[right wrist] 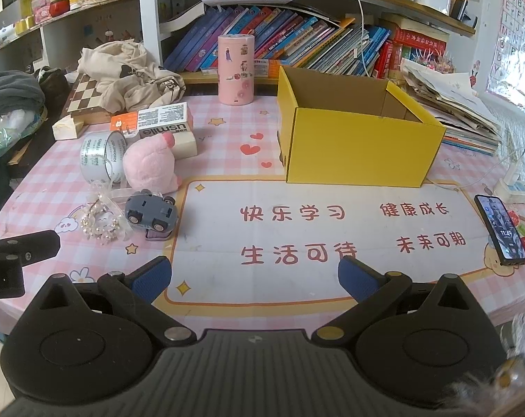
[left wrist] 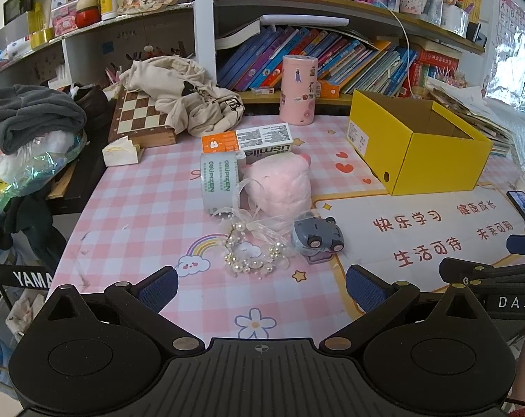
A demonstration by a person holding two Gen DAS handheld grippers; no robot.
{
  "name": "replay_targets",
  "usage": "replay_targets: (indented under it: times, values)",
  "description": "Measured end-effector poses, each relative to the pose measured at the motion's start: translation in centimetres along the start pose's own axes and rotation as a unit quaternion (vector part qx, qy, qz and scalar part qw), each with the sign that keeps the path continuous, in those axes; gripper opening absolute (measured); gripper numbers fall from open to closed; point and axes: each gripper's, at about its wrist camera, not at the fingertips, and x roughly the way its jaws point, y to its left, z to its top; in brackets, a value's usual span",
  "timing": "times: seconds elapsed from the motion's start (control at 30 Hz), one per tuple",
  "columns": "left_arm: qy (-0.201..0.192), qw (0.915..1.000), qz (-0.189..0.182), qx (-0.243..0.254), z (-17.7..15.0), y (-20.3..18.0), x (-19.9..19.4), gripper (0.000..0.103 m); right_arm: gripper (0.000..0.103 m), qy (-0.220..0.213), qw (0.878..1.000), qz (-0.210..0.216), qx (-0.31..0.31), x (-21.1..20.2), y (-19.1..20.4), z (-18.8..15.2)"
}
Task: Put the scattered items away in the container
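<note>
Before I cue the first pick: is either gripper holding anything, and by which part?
Nothing held. Left gripper and right gripper are both open, empty, above the table.

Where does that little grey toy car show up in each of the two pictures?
Left wrist view: the small grey toy car, tipped with its wheels showing, lies right of centre, just below the fluffy pink plush toy.
Right wrist view: the same car lies left of centre, again below the plush.
Shared landmark: the open yellow cardboard box, right of the car in both.
</note>
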Motion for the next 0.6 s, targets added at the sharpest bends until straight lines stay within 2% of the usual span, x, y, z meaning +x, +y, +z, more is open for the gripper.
replay_targets:
  times: [0.6]
  values:
    - [0.003, 1.0, -0.002, -0.001, 0.04, 0.3, 0.28, 0.103, 0.103, 0.004, 1.0, -0.001, 0.002, 0.42, -0.02, 0.16]
